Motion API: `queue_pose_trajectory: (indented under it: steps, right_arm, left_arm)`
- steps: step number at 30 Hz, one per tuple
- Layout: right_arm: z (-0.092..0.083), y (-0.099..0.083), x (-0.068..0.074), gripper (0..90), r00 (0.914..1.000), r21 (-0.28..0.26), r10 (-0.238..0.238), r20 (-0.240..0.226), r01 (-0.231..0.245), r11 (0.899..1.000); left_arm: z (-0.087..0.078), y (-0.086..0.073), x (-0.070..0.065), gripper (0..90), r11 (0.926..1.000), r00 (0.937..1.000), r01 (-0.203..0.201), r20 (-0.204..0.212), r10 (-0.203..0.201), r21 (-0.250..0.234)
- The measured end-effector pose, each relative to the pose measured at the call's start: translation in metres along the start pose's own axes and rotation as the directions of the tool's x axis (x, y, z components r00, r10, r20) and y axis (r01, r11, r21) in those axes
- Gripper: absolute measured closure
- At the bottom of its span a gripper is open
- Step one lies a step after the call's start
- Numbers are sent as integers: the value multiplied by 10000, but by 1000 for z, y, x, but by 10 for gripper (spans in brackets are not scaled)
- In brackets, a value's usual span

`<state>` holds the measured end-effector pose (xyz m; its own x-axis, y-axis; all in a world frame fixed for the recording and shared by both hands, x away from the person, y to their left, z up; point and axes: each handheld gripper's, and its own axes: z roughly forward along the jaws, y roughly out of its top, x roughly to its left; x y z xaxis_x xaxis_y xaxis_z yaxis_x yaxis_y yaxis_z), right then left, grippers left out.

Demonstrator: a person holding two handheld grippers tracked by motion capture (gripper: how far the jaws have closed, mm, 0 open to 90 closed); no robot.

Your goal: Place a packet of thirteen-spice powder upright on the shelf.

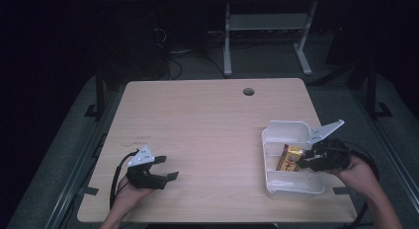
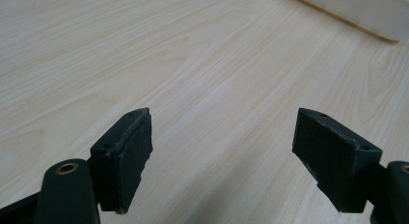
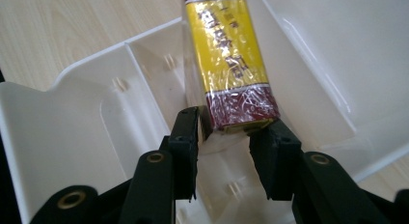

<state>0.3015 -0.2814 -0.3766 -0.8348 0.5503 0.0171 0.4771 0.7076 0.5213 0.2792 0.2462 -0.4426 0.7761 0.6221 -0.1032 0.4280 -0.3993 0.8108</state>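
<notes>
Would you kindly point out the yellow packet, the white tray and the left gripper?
yellow packet (image 3: 226, 50), right gripper view, on its yellow printed face.
white tray (image 1: 289, 129), high view, on its far wall.
left gripper (image 2: 222, 161), left gripper view, midway between its open fingertips.

Two black jaws of the right gripper (image 3: 224, 137) rise from six o'clock, pinching the near, dark red end of a yellow cellophane-wrapped packet (image 3: 226, 60). The packet runs from the centre toward twelve o'clock, its far end cut off by the top edge. It sits inside a white plastic divided tray (image 3: 72, 132), whose partition wall runs toward ten o'clock. Pale wood table (image 3: 72, 26) shows at eleven o'clock.
</notes>
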Motion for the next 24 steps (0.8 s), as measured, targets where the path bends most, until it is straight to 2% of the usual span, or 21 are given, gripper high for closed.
queue_pose_trajectory:
  steps: [5,11,15,24]
  right_arm:
    - [-1,2,0,617,9999,-60,-51,152,52,10000]
    - [-1,1,0,595,9999,-305,146,57,-144,9994]
    - [-3,2,0,551,9997,-661,225,-128,-233,9975]
    - [-5,10,2,453,9988,-981,384,-313,-413,9943]
  left_arm:
    - [0,0,0,214,10000,10000,-20,6,20,-14]
    - [1,0,0,213,10000,10000,-39,12,39,38]
    - [1,0,0,213,10000,10000,-54,13,54,51]
    - [0,0,0,213,10000,10000,-46,49,46,36]
